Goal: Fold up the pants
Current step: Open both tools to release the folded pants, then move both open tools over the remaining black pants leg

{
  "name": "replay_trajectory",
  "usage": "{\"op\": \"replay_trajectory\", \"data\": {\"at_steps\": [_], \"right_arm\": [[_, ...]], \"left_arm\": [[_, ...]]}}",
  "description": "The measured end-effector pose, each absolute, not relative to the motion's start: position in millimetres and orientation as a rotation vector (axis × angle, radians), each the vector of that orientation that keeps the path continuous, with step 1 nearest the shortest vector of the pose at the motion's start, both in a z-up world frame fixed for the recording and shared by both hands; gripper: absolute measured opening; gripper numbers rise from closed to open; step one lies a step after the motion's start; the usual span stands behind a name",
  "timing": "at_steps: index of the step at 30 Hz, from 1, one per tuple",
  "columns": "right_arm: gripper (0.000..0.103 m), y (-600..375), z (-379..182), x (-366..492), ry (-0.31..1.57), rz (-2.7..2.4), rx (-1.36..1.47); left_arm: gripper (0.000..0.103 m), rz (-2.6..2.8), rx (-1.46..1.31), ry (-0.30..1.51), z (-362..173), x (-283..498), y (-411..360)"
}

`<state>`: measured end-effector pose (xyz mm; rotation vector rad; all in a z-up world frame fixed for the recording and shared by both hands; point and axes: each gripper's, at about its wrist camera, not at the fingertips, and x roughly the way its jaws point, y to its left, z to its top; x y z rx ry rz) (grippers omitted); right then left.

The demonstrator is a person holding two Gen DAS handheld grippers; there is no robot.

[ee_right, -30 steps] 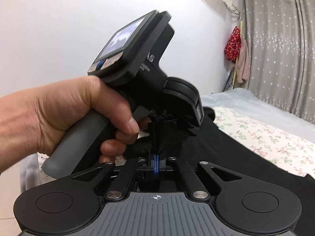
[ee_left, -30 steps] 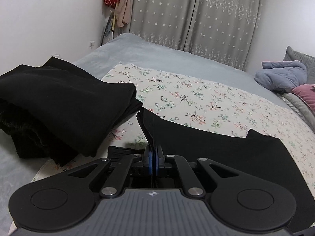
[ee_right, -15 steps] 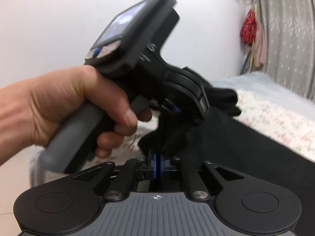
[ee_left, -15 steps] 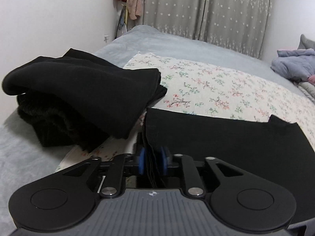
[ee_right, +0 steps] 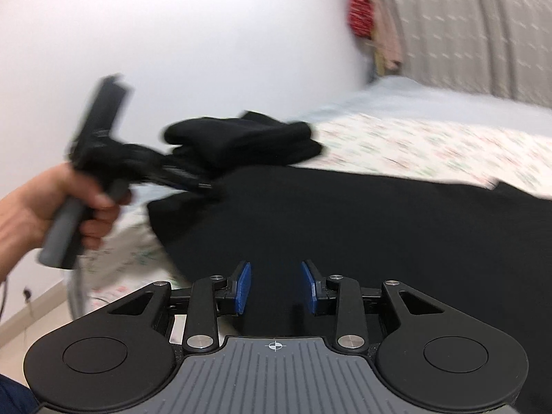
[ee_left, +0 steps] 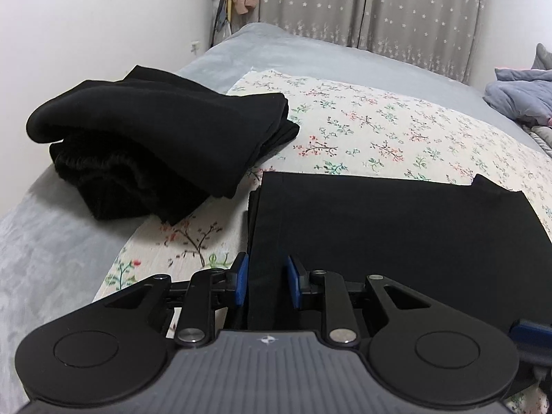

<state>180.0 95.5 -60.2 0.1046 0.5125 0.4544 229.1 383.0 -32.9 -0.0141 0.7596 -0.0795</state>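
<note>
The black pants (ee_left: 396,227) are lying flat on the flowered cover (ee_left: 379,127), folded into a neat rectangle, with the left edge showing several stacked layers. I am holding the left gripper (ee_left: 265,283) at this edge; its blue pads are standing apart, and the edge of the cloth is passing between them without being pressed. The jaws of the right gripper (ee_right: 276,286) are opening over the near part of the same cloth, and I am seeing no pinch there. In the right wrist view the person's hand (ee_right: 51,214) is gripping the handle of the left tool, though the picture is blurred.

I am judging that one fold is just being released. The next move, I think, is calling for a fresh grip on one short end, with both grippers, to bring it over the other end while keeping the layers aligned.

Just beside the pants, to the left, a pile of black clothes (ee_left: 165,138) is resting partly on the grey bed sheet (ee_left: 51,248). Behind, grey curtains with stars (ee_left: 379,10) are hanging, and a white wall (ee_left: 103,17) is closing the left side.
</note>
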Motion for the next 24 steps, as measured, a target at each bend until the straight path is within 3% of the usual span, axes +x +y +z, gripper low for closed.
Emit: {"op": "replay_trajectory", "data": {"at_steps": [12,19,24], "right_arm": [[0.032,-25,-79,179,0.599,0.202,0.263],[0.031,-73,-92,177,0.629,0.173,0.335],[0.036,-76,-84,168,0.614,0.184,0.329]], "left_arm": [[0.017,0.046,0.109,0.792,-28,227,363],[0.015,0.093,0.253,0.834,-44,230,342],[0.019,0.242,0.112,0.828,-30,229,360]]}}
